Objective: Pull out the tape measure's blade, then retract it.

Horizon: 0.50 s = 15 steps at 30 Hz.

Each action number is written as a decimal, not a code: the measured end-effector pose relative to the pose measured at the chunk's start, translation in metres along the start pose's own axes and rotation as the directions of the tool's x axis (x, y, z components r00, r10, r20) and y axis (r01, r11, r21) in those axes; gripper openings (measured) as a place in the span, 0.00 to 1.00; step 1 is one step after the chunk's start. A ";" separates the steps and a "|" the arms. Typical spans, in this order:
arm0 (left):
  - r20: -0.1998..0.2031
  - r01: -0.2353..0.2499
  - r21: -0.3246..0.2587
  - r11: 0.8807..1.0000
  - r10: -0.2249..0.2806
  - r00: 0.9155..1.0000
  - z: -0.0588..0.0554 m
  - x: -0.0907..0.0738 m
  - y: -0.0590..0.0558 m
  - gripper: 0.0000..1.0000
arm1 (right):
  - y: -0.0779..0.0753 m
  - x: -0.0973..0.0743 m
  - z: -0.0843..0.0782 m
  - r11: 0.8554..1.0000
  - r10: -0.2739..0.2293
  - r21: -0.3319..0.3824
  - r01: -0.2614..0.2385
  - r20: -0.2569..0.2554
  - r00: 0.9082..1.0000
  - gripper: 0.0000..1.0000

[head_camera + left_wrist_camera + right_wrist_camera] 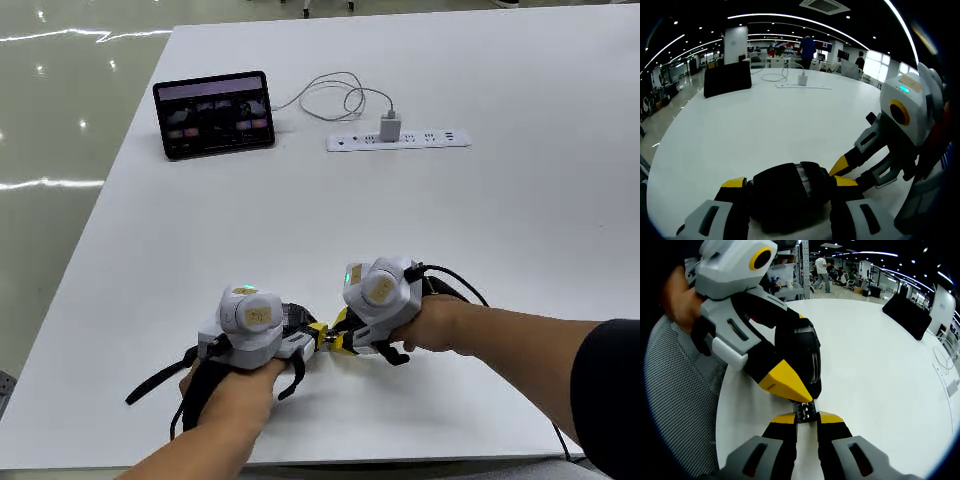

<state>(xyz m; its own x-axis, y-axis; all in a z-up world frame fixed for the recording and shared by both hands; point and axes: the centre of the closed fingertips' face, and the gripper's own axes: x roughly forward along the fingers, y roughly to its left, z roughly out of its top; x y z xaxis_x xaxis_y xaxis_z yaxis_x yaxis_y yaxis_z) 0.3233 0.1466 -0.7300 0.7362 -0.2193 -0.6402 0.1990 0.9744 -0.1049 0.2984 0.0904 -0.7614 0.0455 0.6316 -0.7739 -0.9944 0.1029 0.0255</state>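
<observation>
The black tape measure (792,192) sits between the yellow-tipped jaws of my left gripper (790,186), which is shut on its case. In the right gripper view the same case (802,357) stands just ahead, and a short length of blade (805,410) comes out of it. My right gripper (805,417) is shut on that blade tip. In the head view the left gripper (312,338) and right gripper (338,340) meet tip to tip near the table's front edge, the case (296,318) between them mostly hidden.
A dark tablet (214,113) stands at the far left of the white table (420,200). A white power strip (398,140) with a charger and looped cable lies behind centre. People and shelves stand in the distant background (820,265).
</observation>
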 end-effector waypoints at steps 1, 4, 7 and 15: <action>0.000 0.000 -0.010 1.000 0.000 1.000 0.000 0.000 0.000 0.61 | 0.000 0.001 0.001 1.000 0.000 0.001 0.000 0.003 1.000 0.10; 0.001 0.003 -0.012 1.000 -0.003 1.000 0.000 -0.001 0.000 0.61 | 0.001 0.004 0.005 1.000 0.001 0.000 -0.001 0.010 1.000 0.10; 0.001 0.007 -0.016 1.000 -0.007 1.000 0.000 0.000 0.000 0.61 | 0.000 0.007 0.008 1.000 0.005 -0.005 -0.005 0.017 1.000 0.10; 0.003 0.010 -0.020 1.000 -0.010 1.000 0.001 0.000 0.000 0.61 | 0.001 0.010 0.010 1.000 0.014 -0.015 -0.013 0.027 1.000 0.10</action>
<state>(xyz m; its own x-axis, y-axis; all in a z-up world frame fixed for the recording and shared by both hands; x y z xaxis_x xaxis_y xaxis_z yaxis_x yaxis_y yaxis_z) 0.3240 0.1470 -0.7294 0.7362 -0.2294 -0.6367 0.1935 0.9729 -0.1268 0.2986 0.1039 -0.7627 0.0346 0.6534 -0.7562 -0.9962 0.0834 0.0265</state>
